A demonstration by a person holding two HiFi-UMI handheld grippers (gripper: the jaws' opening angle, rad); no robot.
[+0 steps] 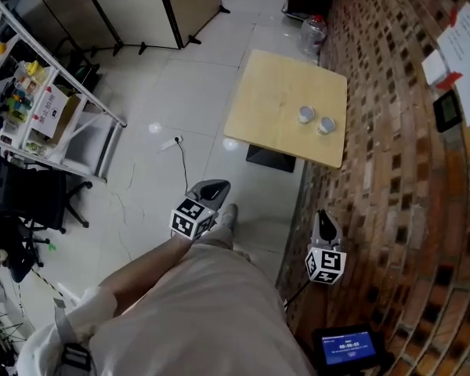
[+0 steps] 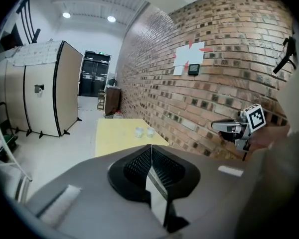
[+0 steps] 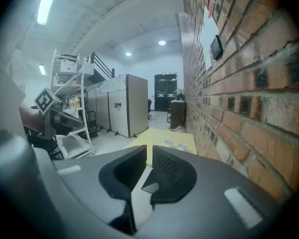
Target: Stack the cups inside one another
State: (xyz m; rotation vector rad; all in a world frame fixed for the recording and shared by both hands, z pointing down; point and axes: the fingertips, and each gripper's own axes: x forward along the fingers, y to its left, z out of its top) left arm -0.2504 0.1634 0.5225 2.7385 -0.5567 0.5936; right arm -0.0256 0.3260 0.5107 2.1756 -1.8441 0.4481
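Observation:
Two small clear cups (image 1: 306, 114) (image 1: 327, 124) stand side by side on a yellow table (image 1: 266, 100) against the brick wall, a few steps ahead of me. The left gripper view shows them far off, cup (image 2: 139, 132) beside cup (image 2: 150, 132); so does the right gripper view, cup (image 3: 168, 143) and cup (image 3: 182, 146). My left gripper (image 1: 211, 188) hangs over the floor, its jaws shut together (image 2: 150, 153) on nothing. My right gripper (image 1: 325, 224) is held close to the wall, its jaws (image 3: 148, 168) a narrow slit apart and empty.
The brick wall (image 1: 407, 171) runs along the right. A white shelving rack (image 1: 39, 108) with small items stands at the left, folding partitions (image 1: 141, 6) at the back. A water bottle (image 1: 313, 31) sits on the floor beyond the table. A lit tablet (image 1: 346, 347) lies by the wall.

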